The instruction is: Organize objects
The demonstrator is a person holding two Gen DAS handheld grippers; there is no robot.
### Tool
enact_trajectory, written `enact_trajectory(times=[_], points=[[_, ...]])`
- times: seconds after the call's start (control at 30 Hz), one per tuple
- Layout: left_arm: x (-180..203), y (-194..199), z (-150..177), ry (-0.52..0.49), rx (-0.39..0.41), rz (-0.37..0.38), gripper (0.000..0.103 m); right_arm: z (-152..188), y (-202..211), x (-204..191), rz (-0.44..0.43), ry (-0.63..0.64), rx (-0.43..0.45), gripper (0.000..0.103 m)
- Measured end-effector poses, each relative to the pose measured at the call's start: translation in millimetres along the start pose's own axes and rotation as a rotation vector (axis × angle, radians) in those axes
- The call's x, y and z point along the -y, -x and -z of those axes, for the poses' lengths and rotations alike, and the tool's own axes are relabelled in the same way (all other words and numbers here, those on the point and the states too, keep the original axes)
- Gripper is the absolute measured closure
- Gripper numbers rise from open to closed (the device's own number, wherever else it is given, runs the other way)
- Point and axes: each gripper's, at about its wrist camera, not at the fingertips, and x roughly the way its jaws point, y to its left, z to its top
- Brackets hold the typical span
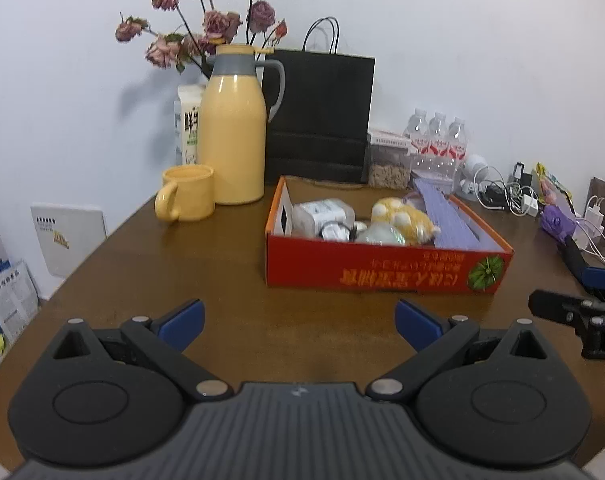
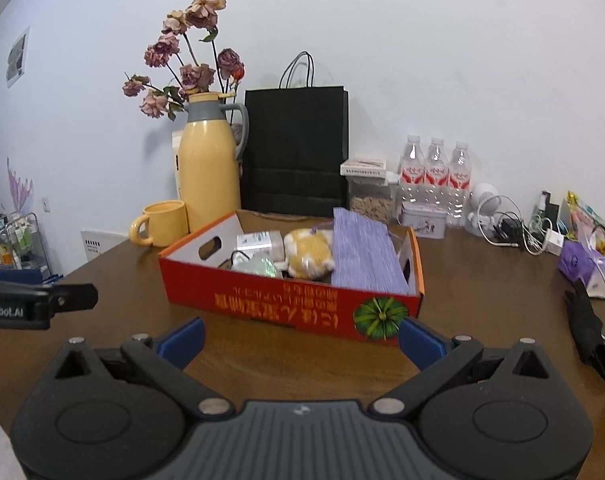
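— so where do things stand?

— both hands are empty. the left gripper (image 1: 300, 318) has its jaws wide apart above the bare counter (image 1: 150, 272), and the right gripper (image 2: 300, 338) is spread just as wide, close to the front of the red box (image 2: 270, 300).

— and the box?

— it sits mid-counter, already holding a yellow plush toy (image 2: 308, 254), a purple pouch (image 2: 364, 254) along its right side and a white packet (image 2: 260, 242). loose things remain at the far right: a tangle of cables (image 2: 514, 230) and a purple bag (image 2: 578, 260).

— what could go wrong?

— i'd say the cables. pull one and the rest may drag along, perhaps tipping the water bottles (image 2: 436, 178) nearby. the box is crowded too, so a careless drop could land on the toy and roll out. reaching left, the yellow mug (image 1: 188, 198) stands right against the yellow flask (image 1: 234, 132); a wide jaw could knock either.
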Motion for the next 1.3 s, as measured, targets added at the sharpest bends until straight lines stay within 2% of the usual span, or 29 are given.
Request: enact_trajectory(times=[0.2, 1.3], points=[[-0.9, 2.7, 7.8, 0.010, -0.024, 0.001, 0.000, 4.5, 4.8, 0.3, 0.005, -0.007, -0.016, 0.000], [5.2, 2.7, 9.0, 0.002, -0.028, 0.018, 0.000, 5.7, 2.4, -1.1, 0.005, -0.008, -0.026, 0.000]])
